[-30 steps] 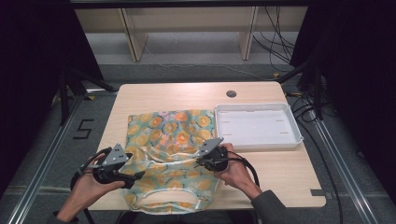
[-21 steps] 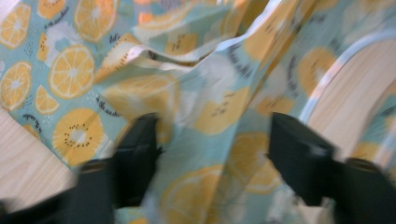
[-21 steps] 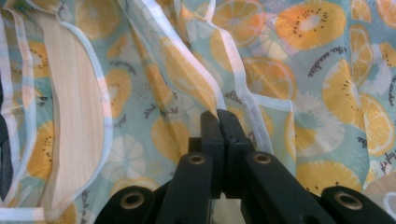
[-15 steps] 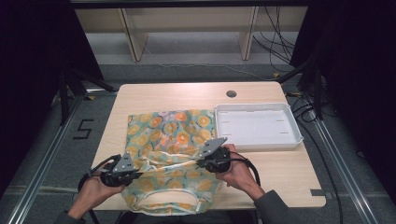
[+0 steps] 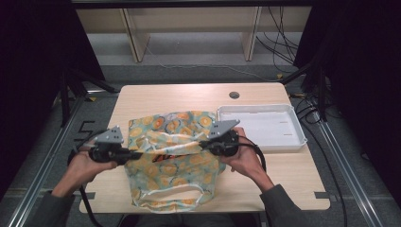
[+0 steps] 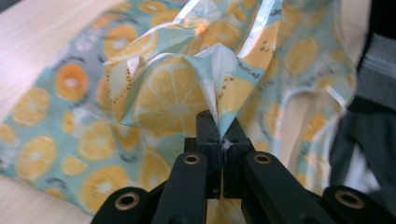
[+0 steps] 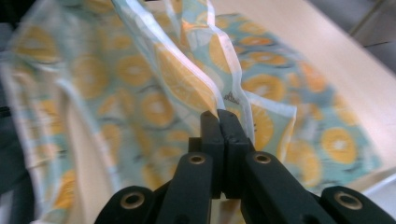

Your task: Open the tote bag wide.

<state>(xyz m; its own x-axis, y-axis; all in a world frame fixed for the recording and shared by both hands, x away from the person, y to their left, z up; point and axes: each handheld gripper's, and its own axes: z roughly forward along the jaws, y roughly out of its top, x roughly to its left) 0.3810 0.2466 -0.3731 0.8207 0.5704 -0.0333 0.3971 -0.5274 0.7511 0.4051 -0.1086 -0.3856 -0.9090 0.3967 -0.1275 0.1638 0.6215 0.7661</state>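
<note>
While the left gripper (image 5: 135, 154) fingers have just closed, both pinch the fruit-print cloth (image 5: 172, 163), right gripper (image 5: 202, 144) too

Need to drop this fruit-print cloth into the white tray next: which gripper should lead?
Probably right: the right gripper, shut on the cloth, sits beside the tray; the left gripper holds the far edge.

No readable text or labels.

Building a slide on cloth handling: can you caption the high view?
Both grippers, left and right, pinch a citrus-print cloth and lift its middle above the wooden table.
</note>
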